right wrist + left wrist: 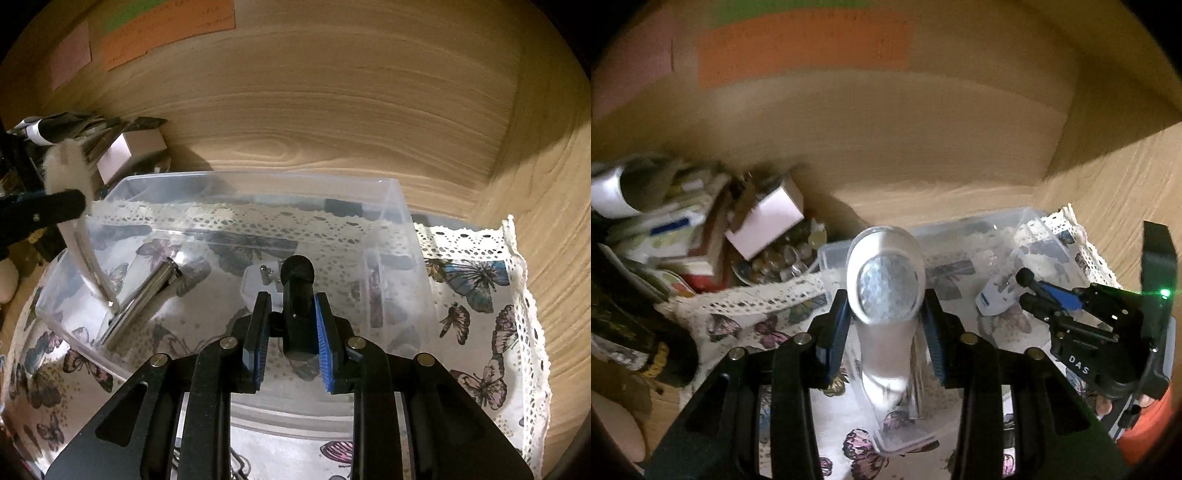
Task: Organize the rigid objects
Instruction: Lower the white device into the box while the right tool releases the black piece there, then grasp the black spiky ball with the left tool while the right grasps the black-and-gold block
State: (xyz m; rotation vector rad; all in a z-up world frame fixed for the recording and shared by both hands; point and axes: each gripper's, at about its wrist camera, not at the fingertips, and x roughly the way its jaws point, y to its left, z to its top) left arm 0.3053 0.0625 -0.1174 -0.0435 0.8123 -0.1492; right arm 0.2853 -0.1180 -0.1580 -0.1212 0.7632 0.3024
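My left gripper (884,302) is shut on a white device with a round faceted lens (886,286), held over the near left rim of a clear plastic box (1027,218). My right gripper (291,321) is shut on a black cylindrical tool with a rounded tip (297,291), held above the same clear box (391,206). Inside the box lie a silver metal cylinder (142,304) and a small white plug (258,282). The right gripper also shows in the left wrist view (1030,291), with the black tool (1025,277) over the box's right part. A white tube (991,295) lies below it.
The box stands on a butterfly-print cloth with lace edging (476,291) inside a wooden alcove. A cluttered pile with a white carton (768,221), papers and a dish of glassy stones (779,262) sits at the left. Orange and pink notes (801,44) hang on the back wall.
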